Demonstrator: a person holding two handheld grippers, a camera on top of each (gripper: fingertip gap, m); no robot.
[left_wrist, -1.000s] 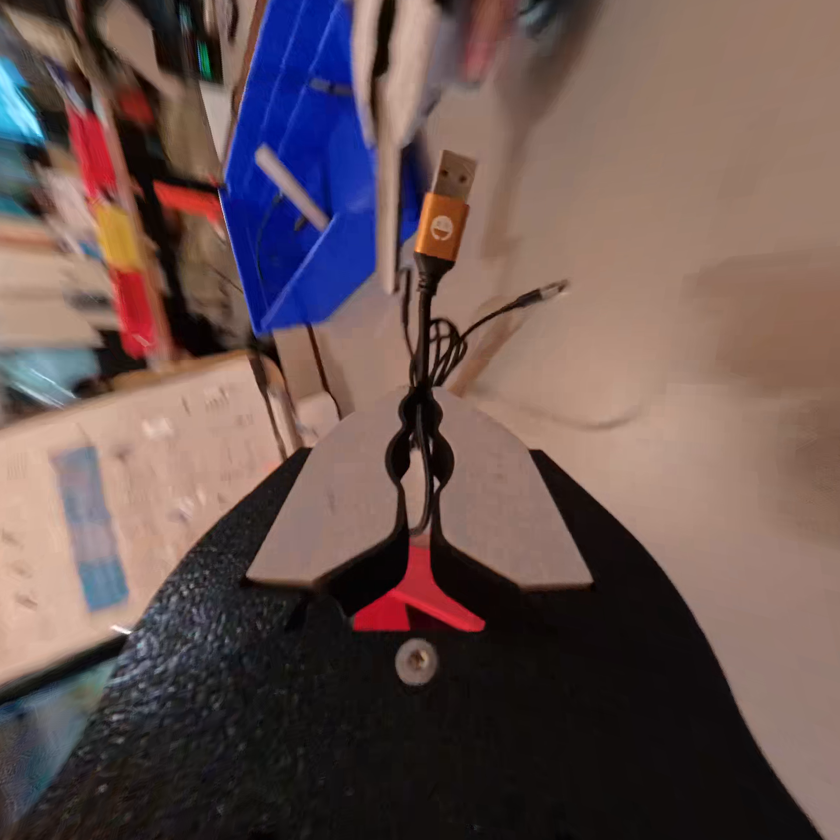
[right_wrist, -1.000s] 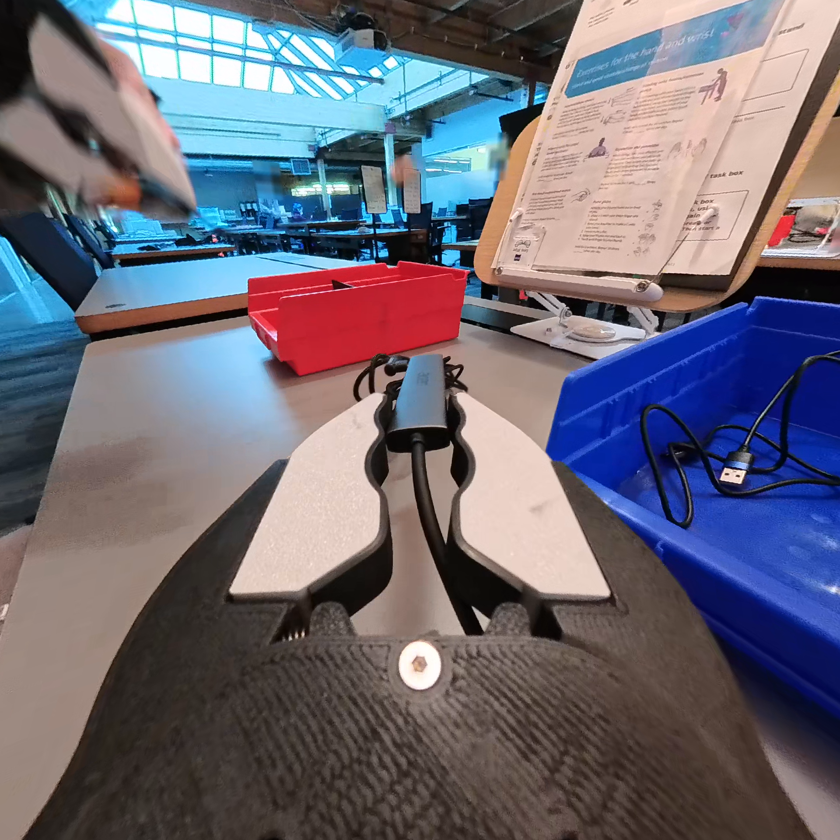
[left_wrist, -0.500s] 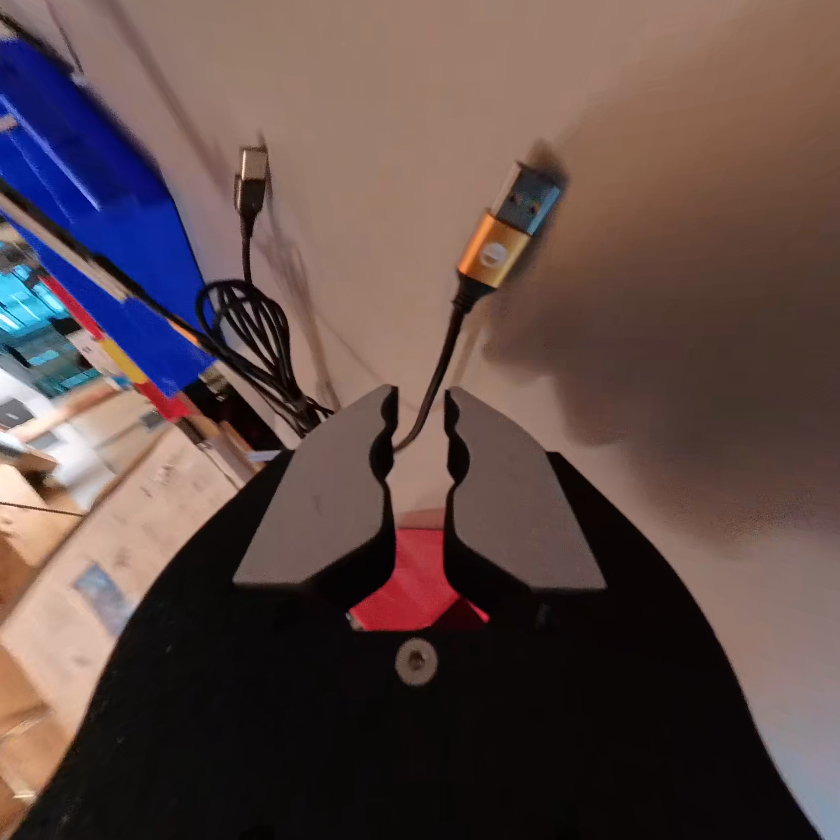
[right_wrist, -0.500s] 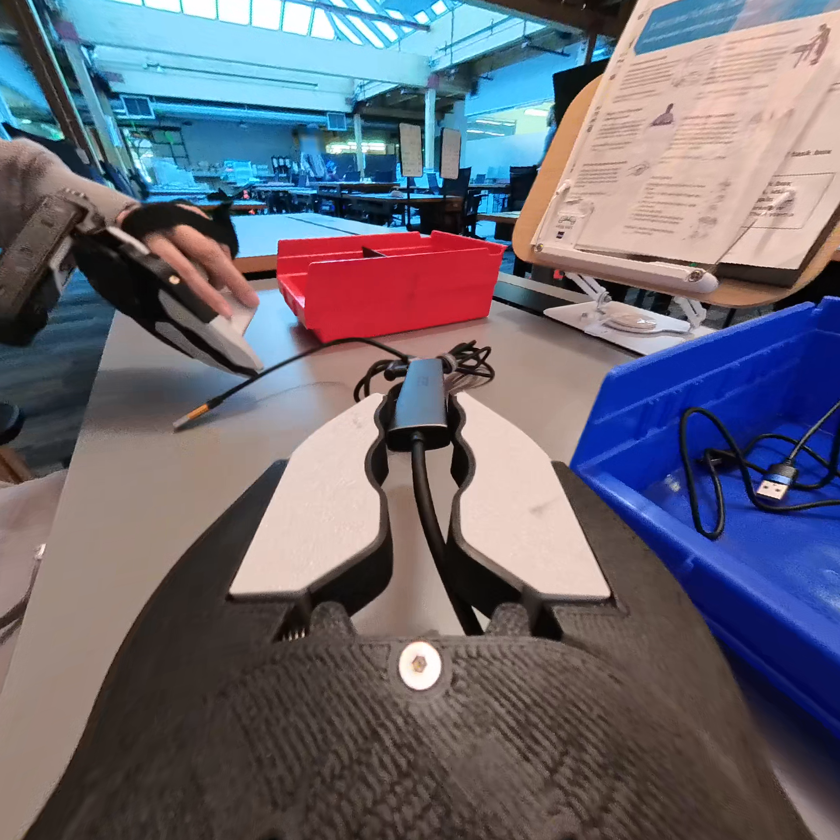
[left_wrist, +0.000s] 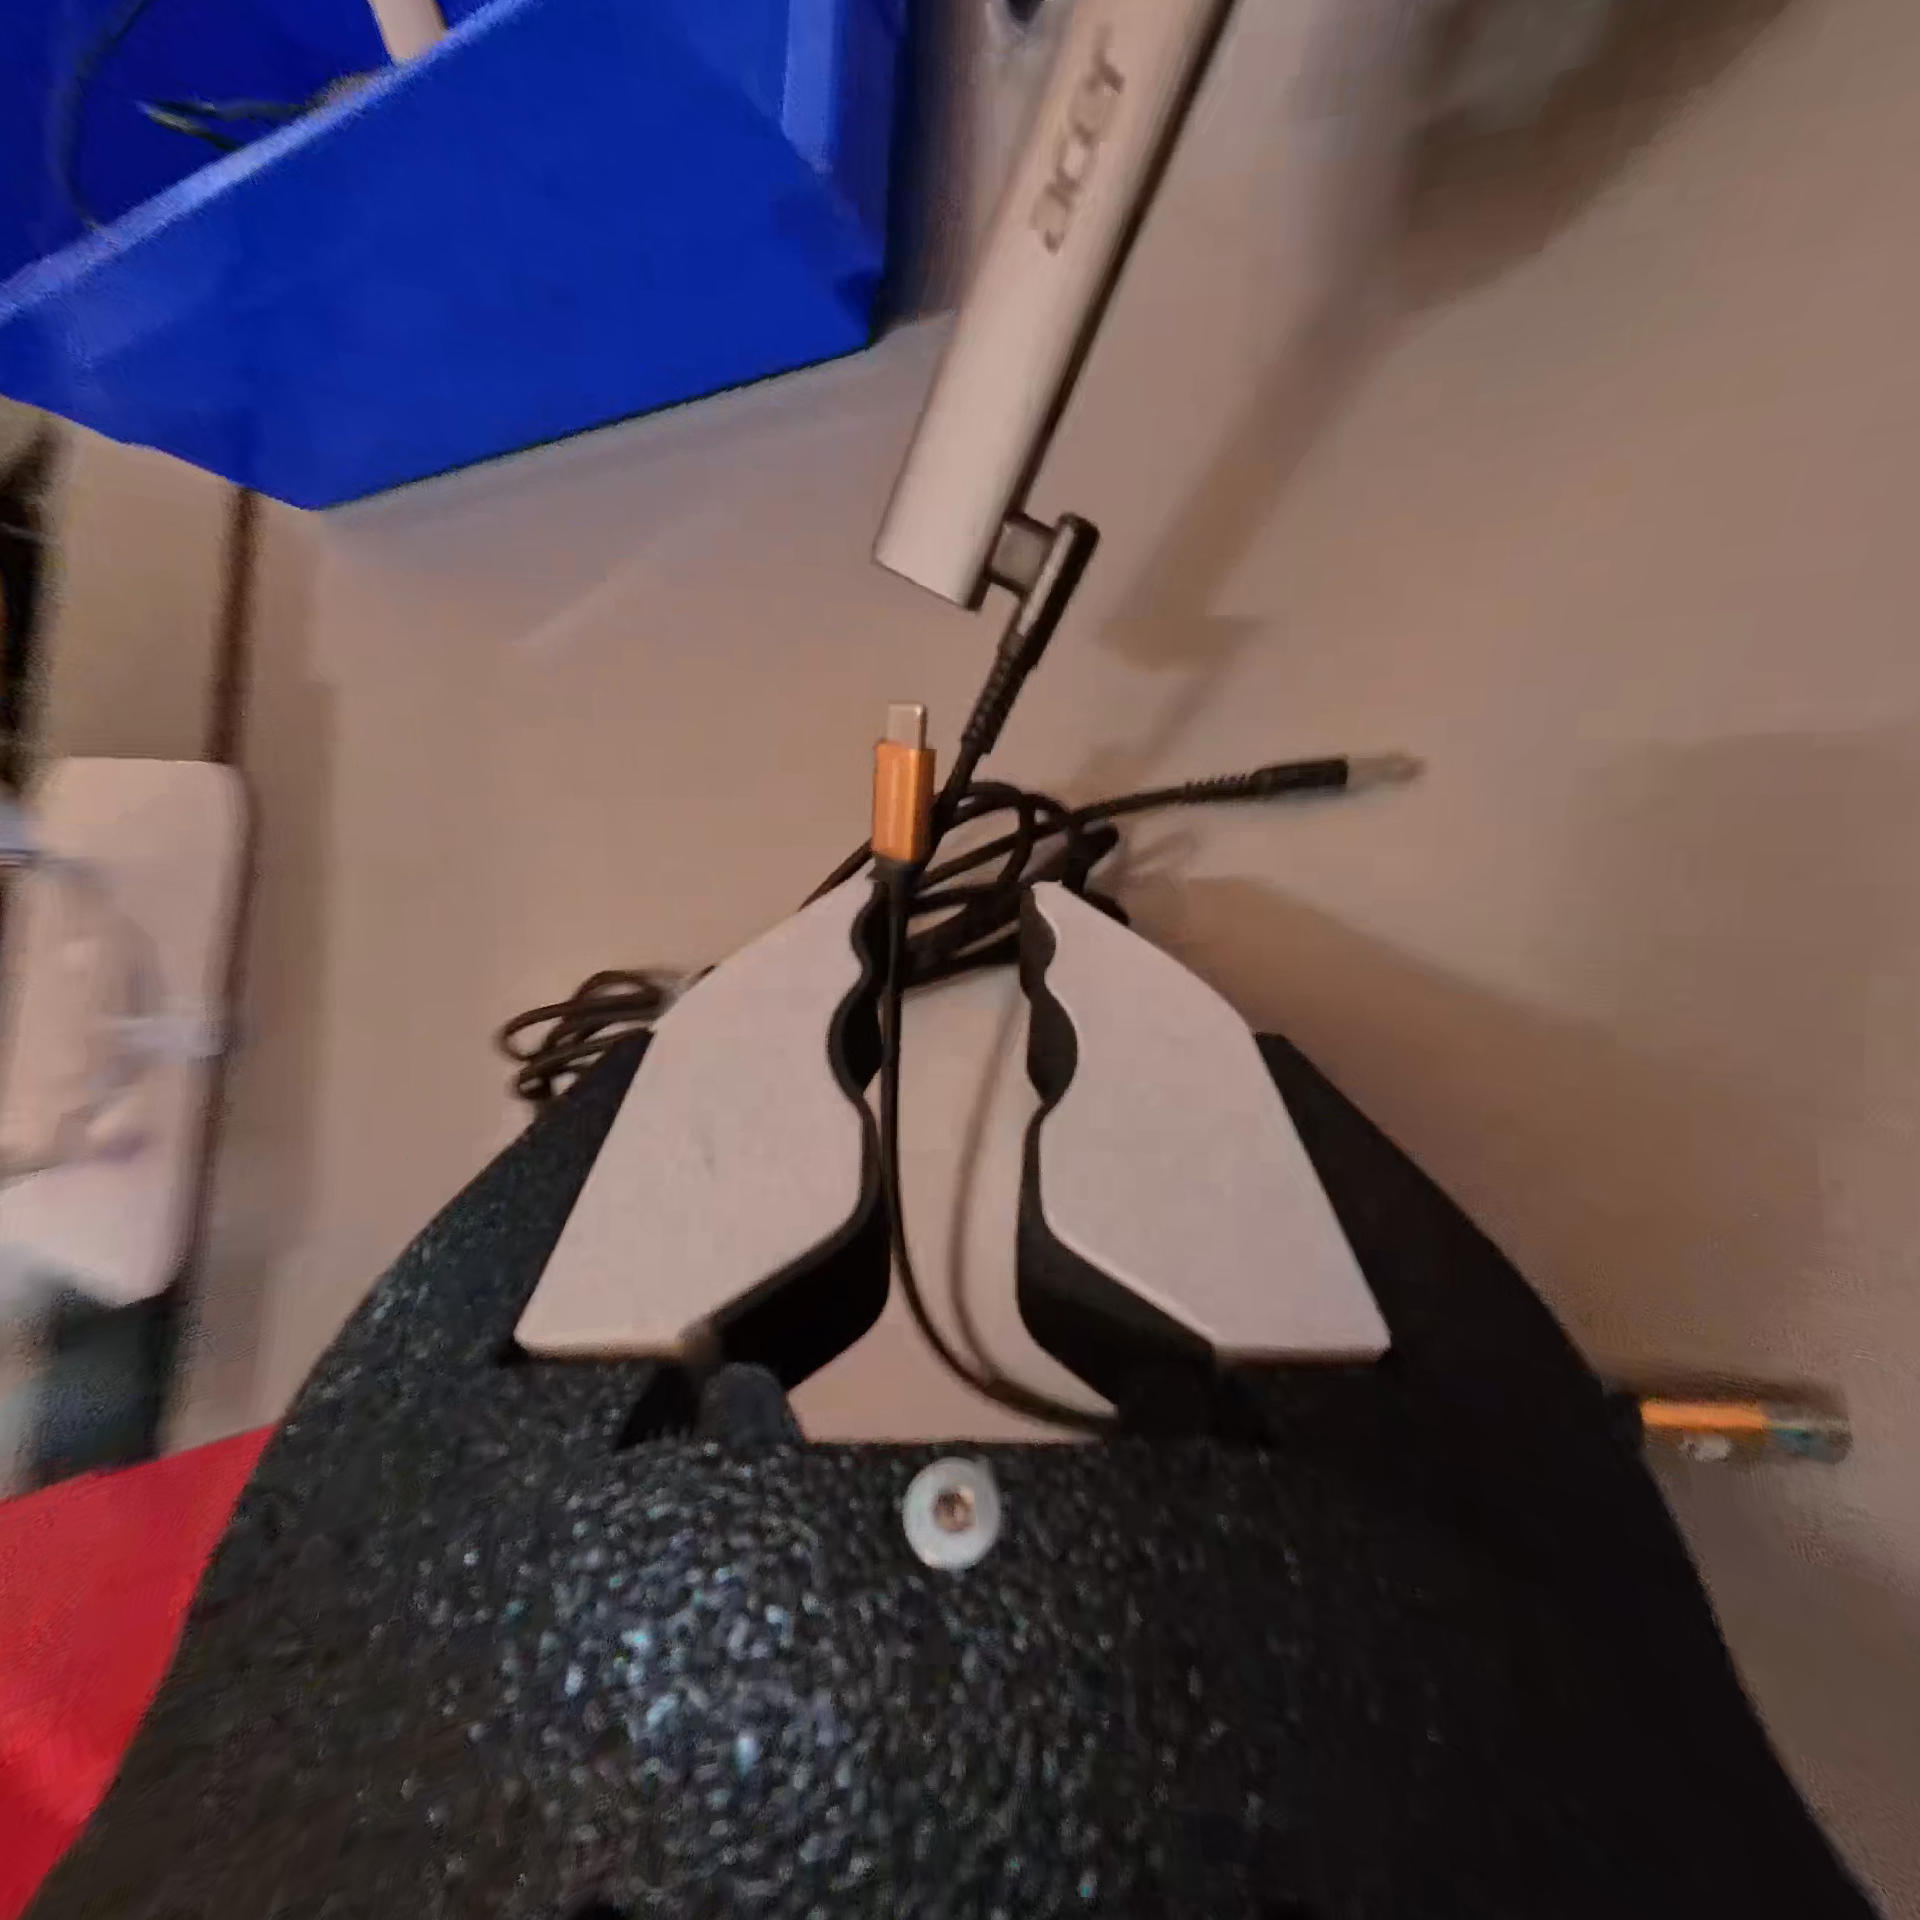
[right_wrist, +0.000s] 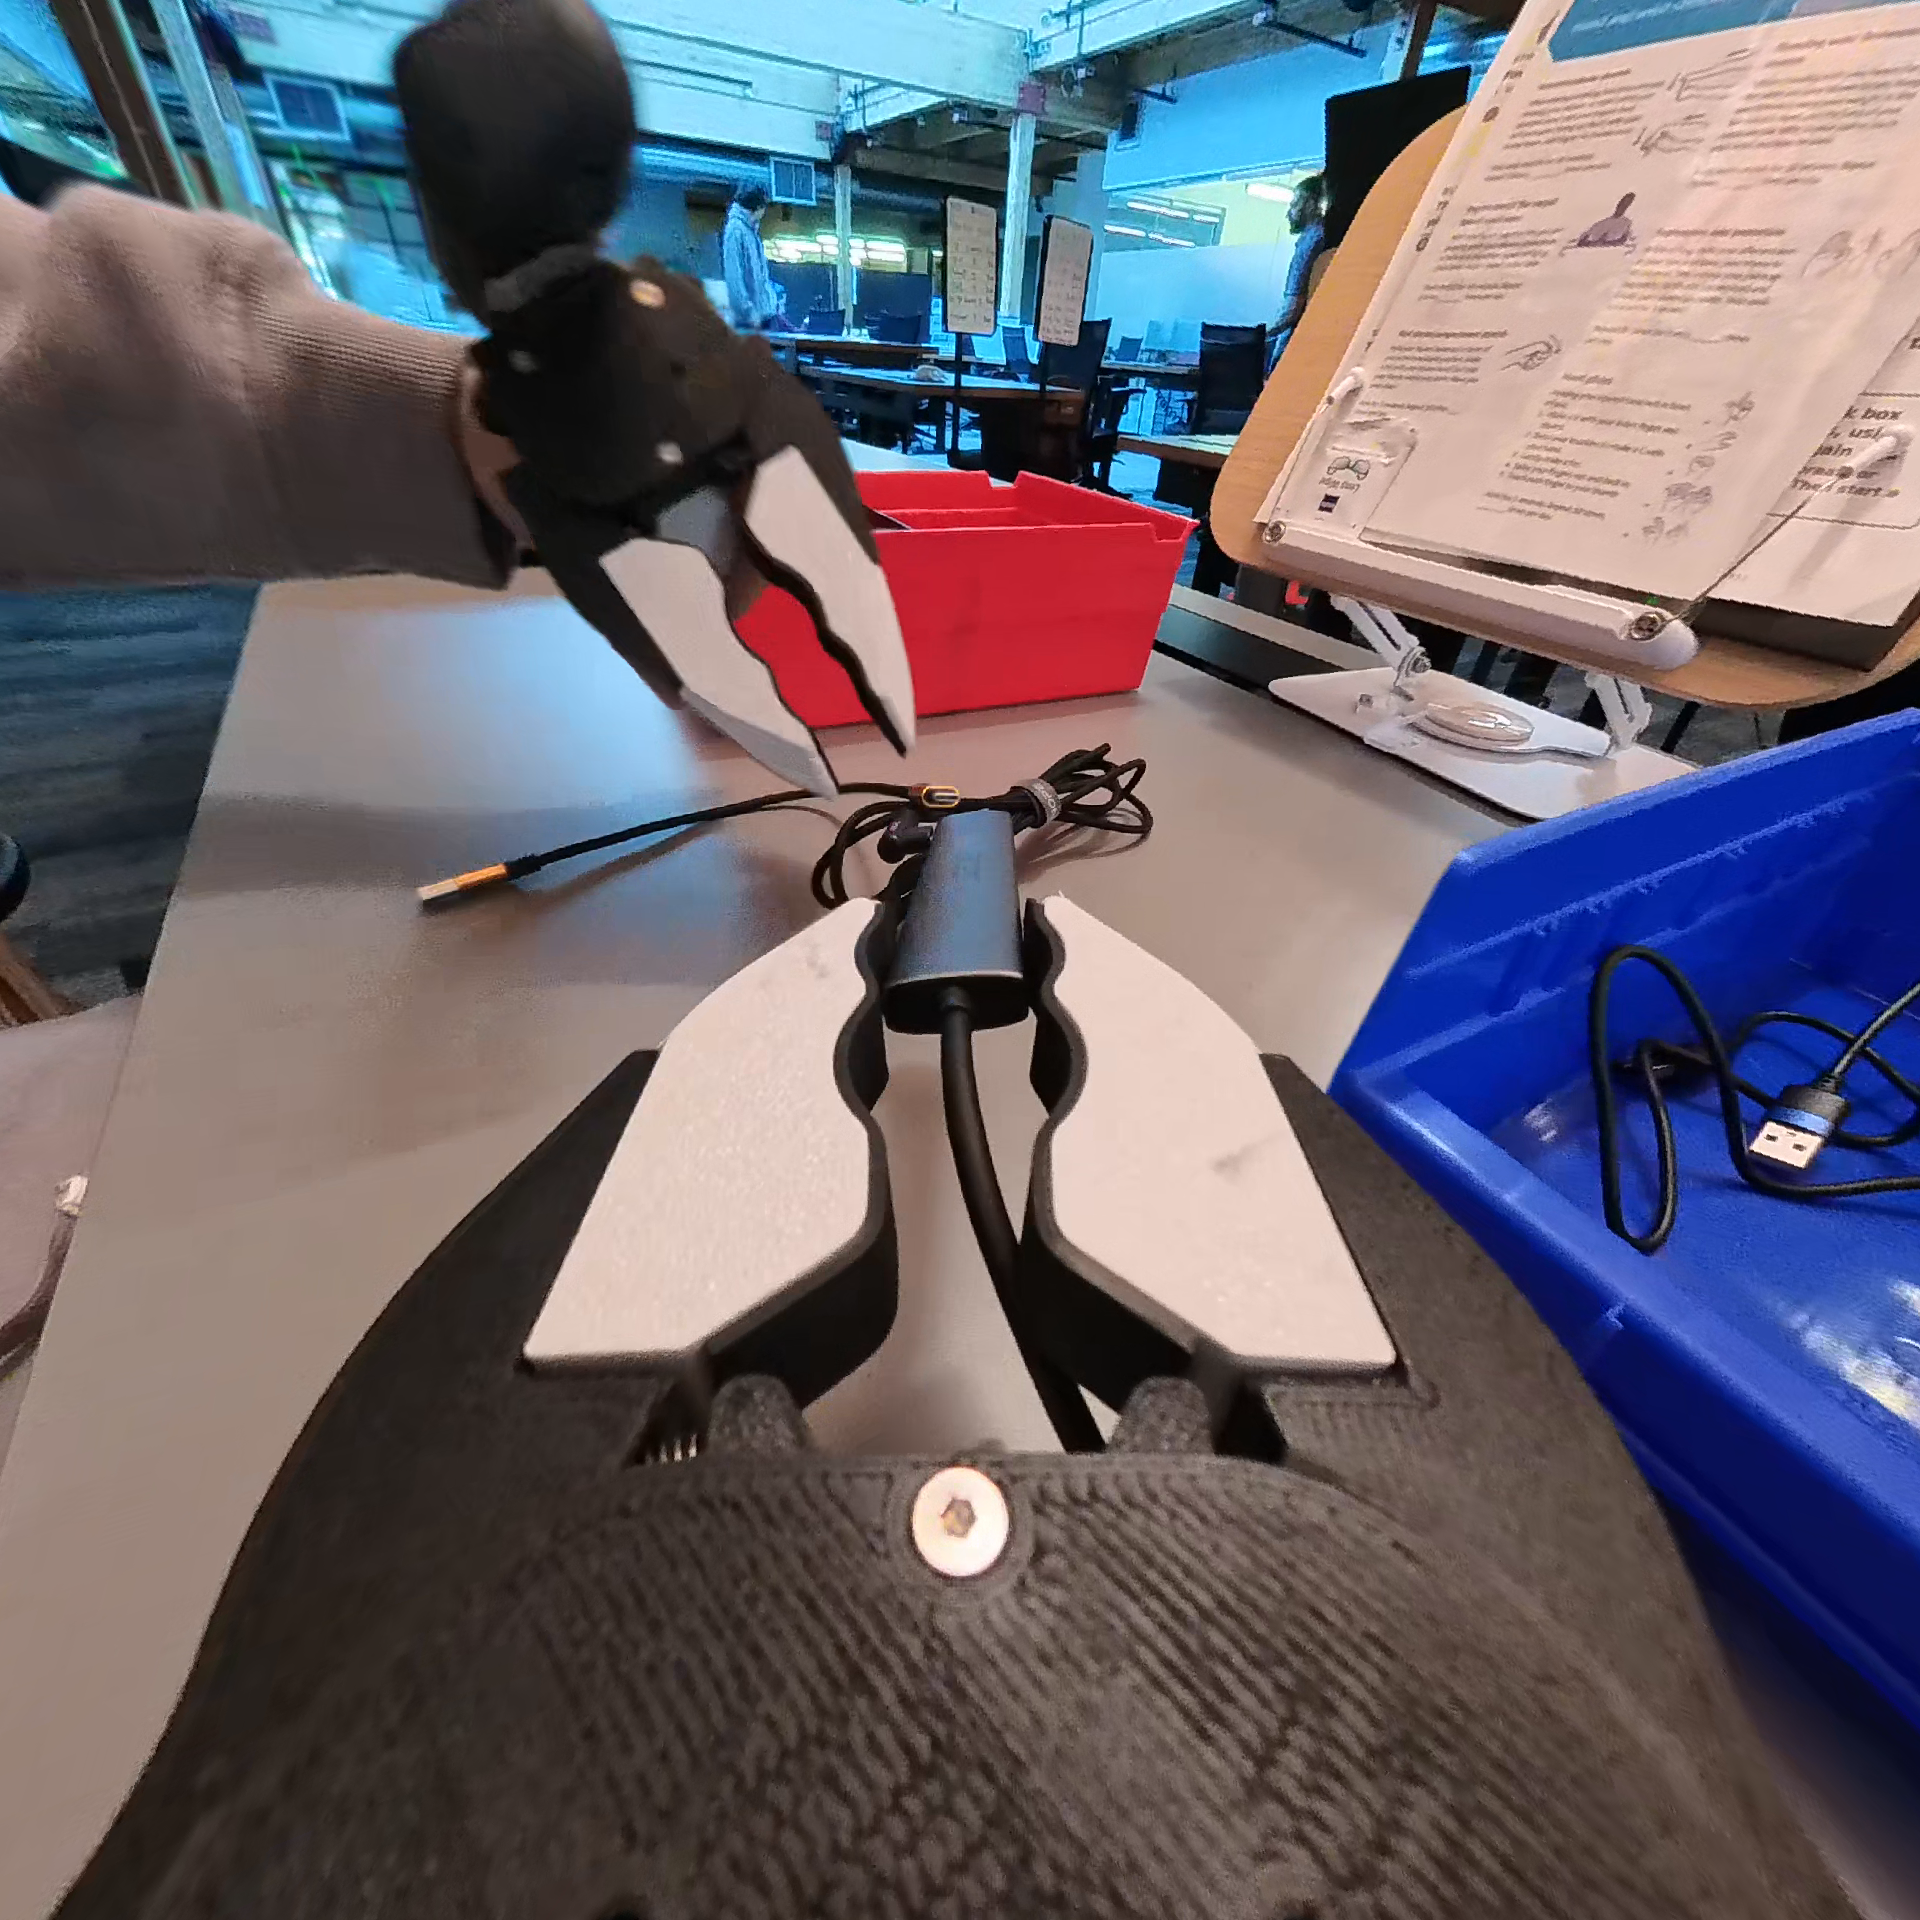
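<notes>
My right gripper is shut on a dark grey stick-shaped hub just above the grey table; the hub's own cable runs back between the fingers. In the left wrist view the hub has a black angled plug at its end. A coiled black cable lies beyond the hub, its orange flat plug out to the left. My left gripper is open over the coil; the cable runs loose between its fingers, and its small orange plug lies just ahead. It also shows in the right wrist view, held by a sleeved arm.
A blue bin at the right holds another black cable with a blue plug. A red bin stands behind the coil. A wooden document stand with printed sheets stands at the back right. The orange flat plug lies right of my left gripper.
My left gripper opened and let go of the cable with the orange flat plug, which now lies on the table. It then moved over the coil by the hub. The right gripper kept its hold.
</notes>
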